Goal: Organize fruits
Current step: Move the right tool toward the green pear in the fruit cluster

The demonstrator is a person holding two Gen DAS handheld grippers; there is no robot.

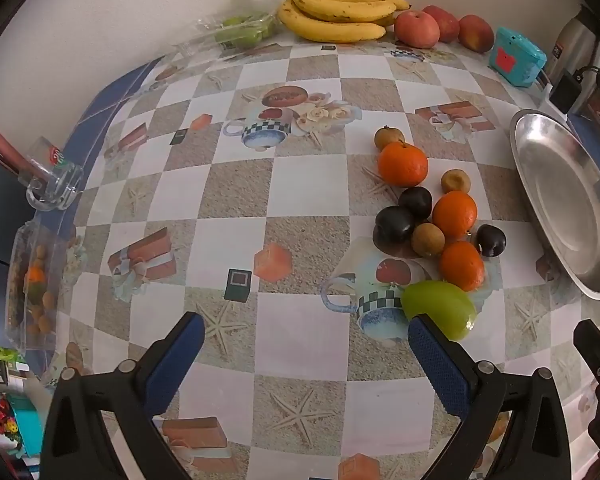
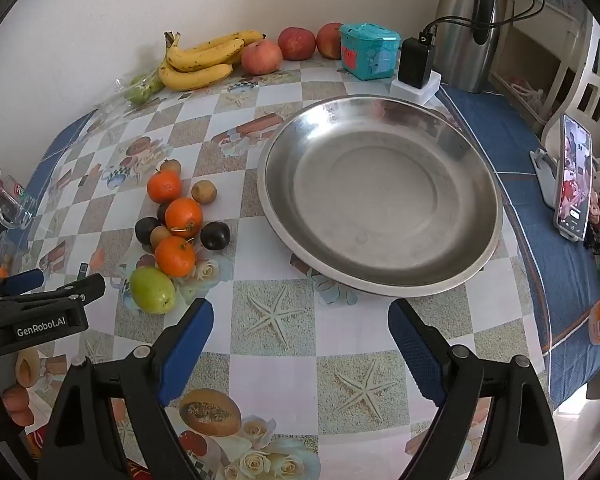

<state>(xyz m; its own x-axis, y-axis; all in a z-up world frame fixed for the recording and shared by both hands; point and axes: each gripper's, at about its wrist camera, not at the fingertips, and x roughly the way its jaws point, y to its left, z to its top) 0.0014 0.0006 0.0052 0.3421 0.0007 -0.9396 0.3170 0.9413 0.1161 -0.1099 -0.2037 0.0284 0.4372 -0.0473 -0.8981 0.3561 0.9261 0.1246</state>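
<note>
On the patterned table [image 2: 276,376], near its front edge, the left gripper [image 1: 306,354] hovers with its fingers spread wide and nothing between them. Its right finger [image 1: 440,364] sits just in front of the green fruit [image 1: 440,308], partly covering it; contact cannot be confirmed. Behind that fruit, toward the table's middle, lies a loose cluster: three oranges [image 1: 455,209], three dark plums [image 1: 394,224] and small brown fruits [image 1: 428,239], several touching one another. Right of the cluster stands the steel plate [image 2: 476,184], holding nothing. Directly before its near rim the right gripper [image 2: 300,338] hangs with fingers apart, gripping nothing; the green fruit lies just beside its left finger [image 2: 186,346]. Along the far edge, by the wall, rest bananas [image 2: 198,62], three apples [image 2: 262,57], a teal box [image 2: 370,56] and a steel flask [image 2: 466,24].
</note>
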